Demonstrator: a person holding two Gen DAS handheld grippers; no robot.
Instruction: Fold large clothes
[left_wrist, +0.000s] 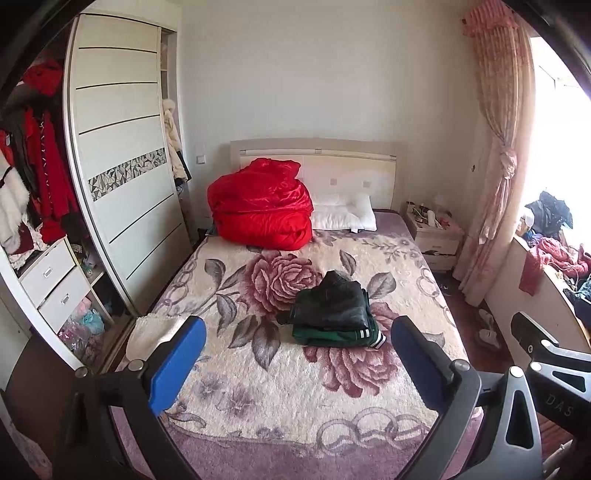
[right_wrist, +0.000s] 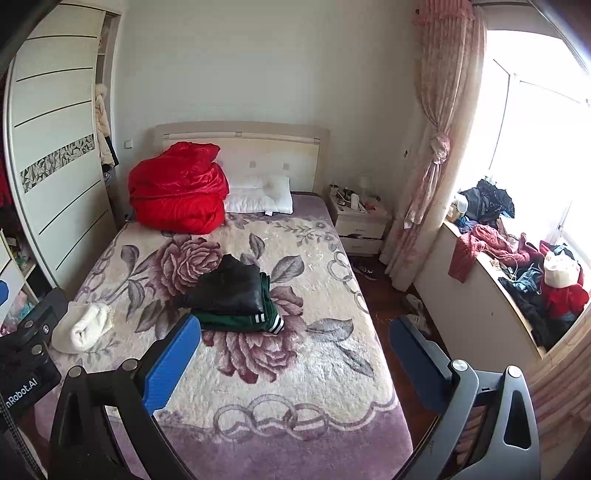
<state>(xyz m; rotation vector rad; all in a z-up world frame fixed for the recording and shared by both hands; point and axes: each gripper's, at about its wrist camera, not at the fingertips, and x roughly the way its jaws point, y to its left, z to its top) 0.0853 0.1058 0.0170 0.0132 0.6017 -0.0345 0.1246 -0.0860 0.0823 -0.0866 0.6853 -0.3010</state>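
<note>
On the floral bedspread (right_wrist: 314, 369) sits a neat stack: a folded black jacket (right_wrist: 225, 286) atop a folded green garment (right_wrist: 240, 321), placed mid-bed for working room. Both the left gripper (left_wrist: 295, 365) and right gripper (right_wrist: 291, 362) hang wide apart, empty, near the bed's foot, probably between garments.

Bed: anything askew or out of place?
Folded stack: black garment sits skewed on the green one, a corner jutting past it. Red quilt is bunched, not folded. Both grippers, left and right, open, empty.
</note>
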